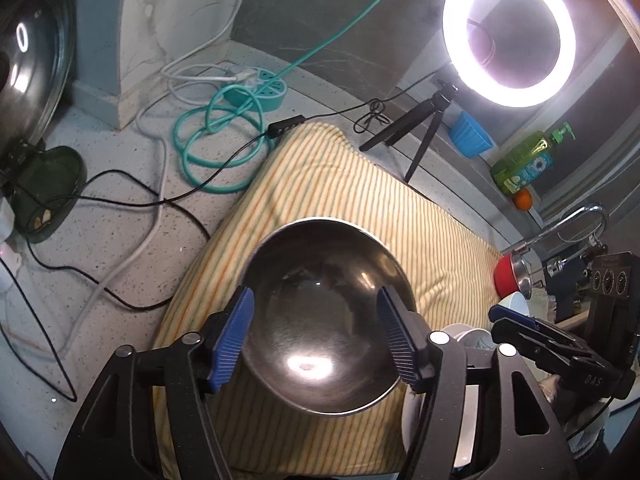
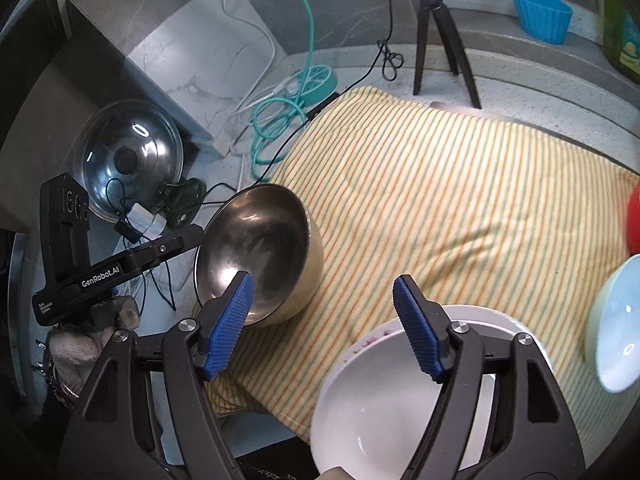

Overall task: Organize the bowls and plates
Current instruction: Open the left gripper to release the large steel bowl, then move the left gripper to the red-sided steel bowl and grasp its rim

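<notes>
A steel bowl (image 1: 324,320) sits on the striped yellow cloth (image 1: 360,184), tilted toward me. My left gripper (image 1: 316,336) is open, its blue pads on either side of the bowl, above its rim. In the right wrist view the same steel bowl (image 2: 260,252) lies at the cloth's left edge with the left gripper's body (image 2: 104,268) beside it. My right gripper (image 2: 324,324) is open and empty above a white bowl (image 2: 384,400) stacked on a white plate (image 2: 500,324). A pale blue bowl (image 2: 616,328) and a red bowl (image 2: 634,220) sit at the right.
A lit ring light (image 1: 508,32) on a black tripod (image 1: 416,132) stands behind the cloth. Teal and white cables (image 1: 216,136) coil on the counter. A glass pot lid (image 2: 128,156) leans at the left. A blue cup (image 1: 468,132), a green soap bottle (image 1: 528,160) and a faucet (image 1: 568,224) stand at right.
</notes>
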A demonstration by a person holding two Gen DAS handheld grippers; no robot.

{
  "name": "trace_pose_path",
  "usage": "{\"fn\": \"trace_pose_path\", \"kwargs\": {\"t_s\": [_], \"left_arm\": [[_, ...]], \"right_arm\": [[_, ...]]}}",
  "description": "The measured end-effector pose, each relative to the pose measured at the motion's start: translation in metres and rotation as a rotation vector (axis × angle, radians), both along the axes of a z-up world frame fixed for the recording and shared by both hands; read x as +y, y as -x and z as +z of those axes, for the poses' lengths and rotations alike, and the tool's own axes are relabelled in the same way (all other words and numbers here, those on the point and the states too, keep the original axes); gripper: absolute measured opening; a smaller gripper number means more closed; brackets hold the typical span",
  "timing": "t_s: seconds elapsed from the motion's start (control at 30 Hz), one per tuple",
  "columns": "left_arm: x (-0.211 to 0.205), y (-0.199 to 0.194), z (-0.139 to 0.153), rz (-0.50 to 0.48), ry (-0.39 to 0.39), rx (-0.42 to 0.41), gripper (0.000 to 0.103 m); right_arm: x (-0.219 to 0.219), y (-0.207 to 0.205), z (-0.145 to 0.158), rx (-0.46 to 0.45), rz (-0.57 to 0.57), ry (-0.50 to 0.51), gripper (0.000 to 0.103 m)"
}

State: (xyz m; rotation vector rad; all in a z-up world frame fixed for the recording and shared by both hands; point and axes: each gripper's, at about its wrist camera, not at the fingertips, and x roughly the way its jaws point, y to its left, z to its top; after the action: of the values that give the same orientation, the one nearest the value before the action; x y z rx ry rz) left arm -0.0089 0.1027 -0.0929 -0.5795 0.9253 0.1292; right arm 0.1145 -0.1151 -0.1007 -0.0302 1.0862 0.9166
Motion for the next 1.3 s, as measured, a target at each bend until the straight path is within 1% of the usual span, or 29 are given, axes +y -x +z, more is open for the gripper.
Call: {"fn": "trace_pose_path", "kwargs": {"t_s": [0.1,0.17,0.33,0.47,0.67,0.93,1.13,1.3], "left_arm": [[-0.01,-0.006,0.004,-0.023,0.014,-0.014,0.065],[-0.015,-0.011,0.005,-0.034,0.029,-0.025,0.065],[-0.035,-0.024,0.011,-0.073,0.04,-0.042,0.065],[-0.05,-0.035,0.013,-0.106,0.062,-0.057,0.065],[-0.075,-0.053,0.011,-0.153,0.076,-0.058,0.065],[-0.114,-0.084,0.014,-0.231,0.078,-0.062,0.065],[-0.148,-0.11,0.017,-0.295,0.074,-0.077,0.065],[-0.177,-0.134,0.015,-0.352,0.085,-0.081,0.065]], "right_arm": [[-0.016,-0.002,0.007,-0.03,-0.032,-0.009,0.084],[-0.028,-0.006,0.011,-0.035,-0.06,-0.013,0.084],[-0.062,-0.016,0.019,-0.065,-0.134,-0.012,0.085],[-0.097,-0.029,0.021,-0.081,-0.221,-0.009,0.085],[-0.15,-0.047,0.022,-0.081,-0.341,-0.006,0.085],[-0.212,-0.07,0.024,-0.089,-0.465,0.003,0.085],[-0.251,-0.086,0.022,-0.085,-0.54,-0.001,0.085],[-0.279,-0.103,0.016,-0.069,-0.587,-0.007,0.085]]}}
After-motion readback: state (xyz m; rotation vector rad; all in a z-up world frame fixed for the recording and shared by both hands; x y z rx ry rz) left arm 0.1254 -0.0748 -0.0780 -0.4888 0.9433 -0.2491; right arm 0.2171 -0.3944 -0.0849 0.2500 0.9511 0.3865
